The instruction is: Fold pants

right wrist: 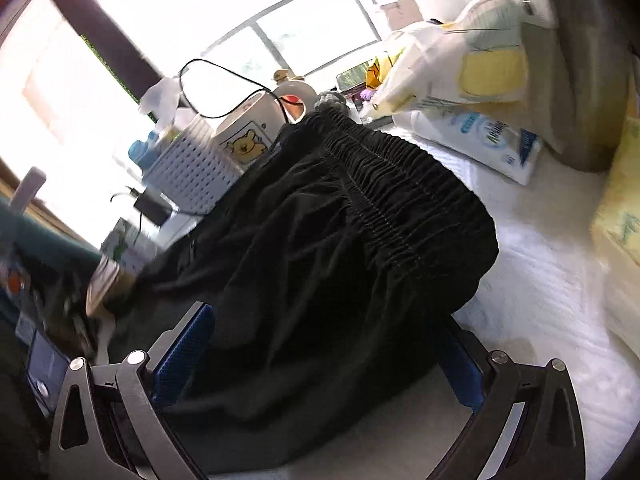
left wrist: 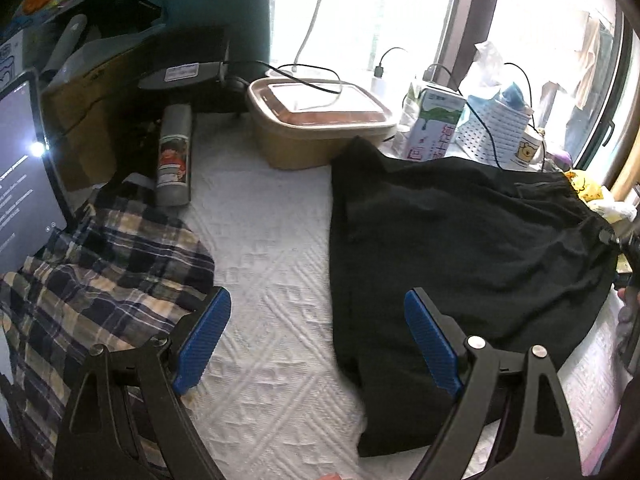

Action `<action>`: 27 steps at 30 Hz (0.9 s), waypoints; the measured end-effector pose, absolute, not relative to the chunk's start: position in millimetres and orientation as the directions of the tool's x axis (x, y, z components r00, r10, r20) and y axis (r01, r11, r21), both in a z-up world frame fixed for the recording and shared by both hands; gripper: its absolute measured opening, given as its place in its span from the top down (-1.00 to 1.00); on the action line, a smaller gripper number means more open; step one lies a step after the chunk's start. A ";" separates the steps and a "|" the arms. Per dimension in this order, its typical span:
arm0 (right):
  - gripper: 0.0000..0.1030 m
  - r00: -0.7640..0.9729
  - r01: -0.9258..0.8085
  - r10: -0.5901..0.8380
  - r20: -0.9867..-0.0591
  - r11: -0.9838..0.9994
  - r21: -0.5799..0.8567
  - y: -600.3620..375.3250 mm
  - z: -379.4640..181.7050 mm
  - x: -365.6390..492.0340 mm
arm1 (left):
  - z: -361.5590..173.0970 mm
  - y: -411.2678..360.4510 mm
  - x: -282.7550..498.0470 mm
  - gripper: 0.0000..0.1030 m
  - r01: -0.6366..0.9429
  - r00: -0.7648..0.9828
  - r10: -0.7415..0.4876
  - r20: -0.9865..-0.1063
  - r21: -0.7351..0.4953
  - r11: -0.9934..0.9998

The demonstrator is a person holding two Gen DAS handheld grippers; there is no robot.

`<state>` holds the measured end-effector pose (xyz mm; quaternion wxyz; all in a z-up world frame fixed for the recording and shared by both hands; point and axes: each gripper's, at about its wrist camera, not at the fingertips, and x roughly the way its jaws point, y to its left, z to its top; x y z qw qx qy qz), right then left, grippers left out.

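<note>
The left gripper is hovering with blue pads spread wide over a white textured cloth-covered table, gripping nothing. The right gripper is gaping too; the black pants with a gathered elastic waistband are lying between its pads, seemingly untouched. Beyond them, a crumpled plaid garment and a brown lidded food box are resting

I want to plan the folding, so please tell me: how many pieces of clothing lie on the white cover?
2: black pants on the right, plaid garment on the left by the tablet. More may be hidden.
</note>
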<state>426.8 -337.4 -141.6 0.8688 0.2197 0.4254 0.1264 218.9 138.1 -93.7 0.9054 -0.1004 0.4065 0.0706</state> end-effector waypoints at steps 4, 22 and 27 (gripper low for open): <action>-1.00 0.604 -0.027 0.455 -0.654 0.832 0.554 -332.1 -144.6 440.6 | -93.8 141.8 218.8 -0.71 -0.214 0.661 0.048 -0.749 -0.127 0.968; 0.48 0.630 0.010 0.477 -0.613 0.784 0.621 -347.3 -145.8 456.2 | -85.7 129.7 211.7 -0.71 -0.193 0.670 0.042 -0.741 -0.120 0.974; 0.52 0.678 -0.059 0.393 -0.621 0.872 0.487 -326.7 -110.5 444.4 | -79.3 126.3 206.9 -0.71 -0.181 0.688 0.037 -0.725 -0.122 0.976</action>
